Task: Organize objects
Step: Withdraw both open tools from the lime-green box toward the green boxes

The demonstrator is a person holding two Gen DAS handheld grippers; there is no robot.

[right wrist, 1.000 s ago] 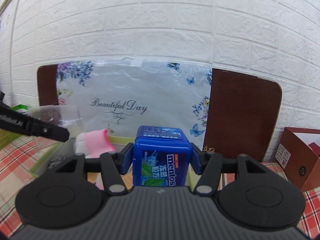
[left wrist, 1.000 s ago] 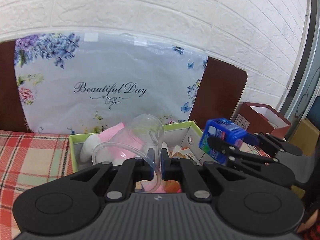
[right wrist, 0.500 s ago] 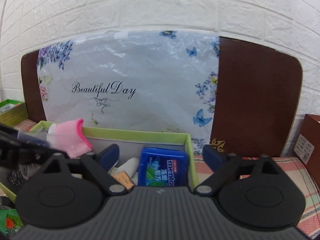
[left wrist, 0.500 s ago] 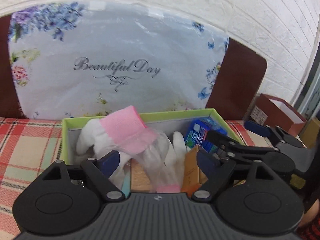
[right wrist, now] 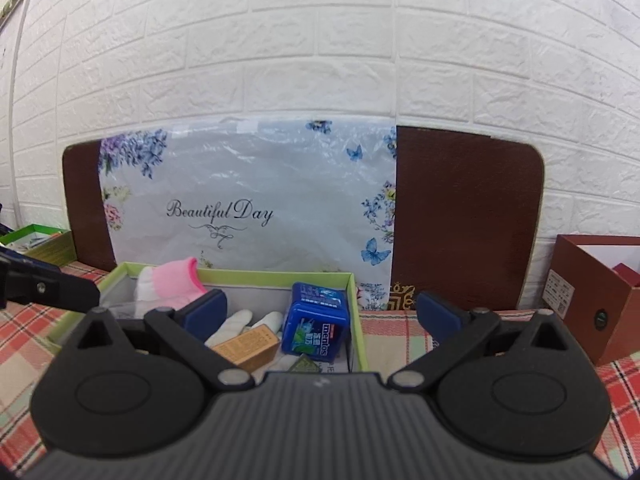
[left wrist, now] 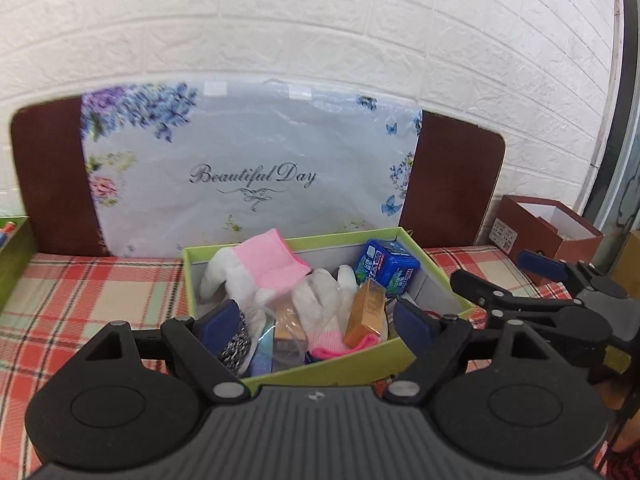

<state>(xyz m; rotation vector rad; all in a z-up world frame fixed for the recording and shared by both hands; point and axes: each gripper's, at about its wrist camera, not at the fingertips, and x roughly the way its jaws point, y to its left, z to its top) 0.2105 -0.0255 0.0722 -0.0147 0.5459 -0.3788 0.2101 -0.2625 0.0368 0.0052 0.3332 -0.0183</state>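
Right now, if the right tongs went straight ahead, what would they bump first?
Probably the blue Mentos mint box in the green-rimmed cardboard box. It sits just ahead between the open right tongs, though depth is hard to judge.

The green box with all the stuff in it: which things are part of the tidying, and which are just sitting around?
Part of the tidying:
green box
blue mint tin
gloves
gold box

Just sitting around:
red box
floral bag
brown board
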